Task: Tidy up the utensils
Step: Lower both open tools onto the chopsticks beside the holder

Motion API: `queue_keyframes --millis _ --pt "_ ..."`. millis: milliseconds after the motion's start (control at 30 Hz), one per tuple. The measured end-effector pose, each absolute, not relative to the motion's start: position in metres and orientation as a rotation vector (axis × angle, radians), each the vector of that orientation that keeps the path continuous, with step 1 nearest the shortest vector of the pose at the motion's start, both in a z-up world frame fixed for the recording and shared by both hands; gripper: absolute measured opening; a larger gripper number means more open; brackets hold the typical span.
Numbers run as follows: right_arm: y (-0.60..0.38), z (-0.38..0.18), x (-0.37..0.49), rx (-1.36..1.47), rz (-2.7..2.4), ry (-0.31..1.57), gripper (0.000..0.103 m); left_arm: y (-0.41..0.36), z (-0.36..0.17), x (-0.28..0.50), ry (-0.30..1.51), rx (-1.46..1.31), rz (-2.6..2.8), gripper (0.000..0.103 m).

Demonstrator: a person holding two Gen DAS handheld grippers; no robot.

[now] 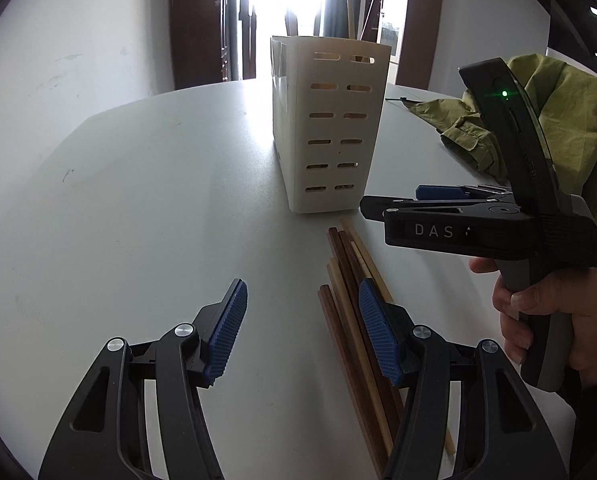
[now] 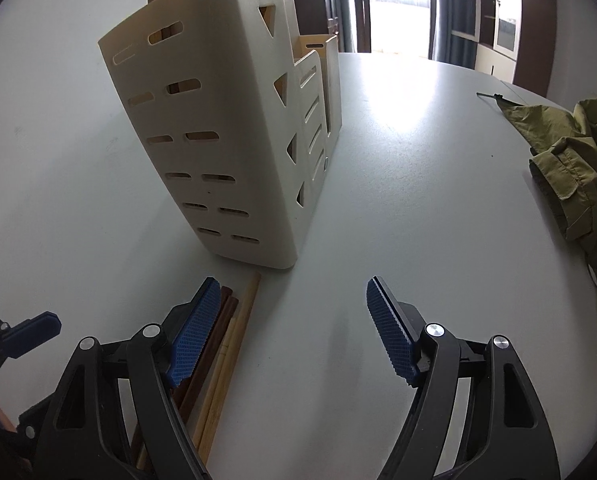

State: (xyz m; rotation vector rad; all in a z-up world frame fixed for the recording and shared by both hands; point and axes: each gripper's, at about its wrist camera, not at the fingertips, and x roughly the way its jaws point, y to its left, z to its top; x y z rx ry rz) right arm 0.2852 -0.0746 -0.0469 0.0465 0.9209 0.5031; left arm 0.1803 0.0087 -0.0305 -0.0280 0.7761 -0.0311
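Both grippers empty. The left gripper (image 1: pixel 302 332) has its fingers spread wide just above the desk (image 1: pixel 138 200); its right finger (image 1: pixel 378 336) sits over the edge of the chopsticks (image 1: pixel 350 280), with most of the bundle lying under or beside that finger rather than in the gap. The right gripper (image 2: pixel 290 328) is also spread wide, with its left finger (image 2: pixel 194 332) over the same sticks and nothing between its pads.

The chopsticks, dark and pale mixed, lie loose on the desk just in front of the holder (image 1: pixel 326 128), their tips near its base. The holder stands upright; at least one pale stick shows above its rim. A green cloth (image 1: pixel 558 120) lies well apart, to the right.

Judgement: the step in hand is picking up sticks. To do it well, one gripper should shift sideways until a stick is centred between the pads, lower to the desk, close near mid-length, then tilt it upright over the holder's opening. The sticks overlap, so neighbours may roll or be dragged along.
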Motion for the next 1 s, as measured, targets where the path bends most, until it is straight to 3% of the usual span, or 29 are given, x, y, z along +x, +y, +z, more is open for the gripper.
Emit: queue_keyframes --millis 200,300,1000 --pt "-0.06 -0.058 0.293 0.019 0.503 0.946 0.075 0.01 -0.046 0.188 0.825 -0.029 -0.03 0.058" --pt "-0.057 -0.066 0.295 0.013 0.506 0.968 0.068 0.011 -0.052 0.191 0.832 -0.025 -0.025 0.057" --pt "-0.048 -0.066 0.295 -0.055 0.493 0.979 0.048 0.011 -0.071 0.21 0.893 -0.066 -0.034 0.053"
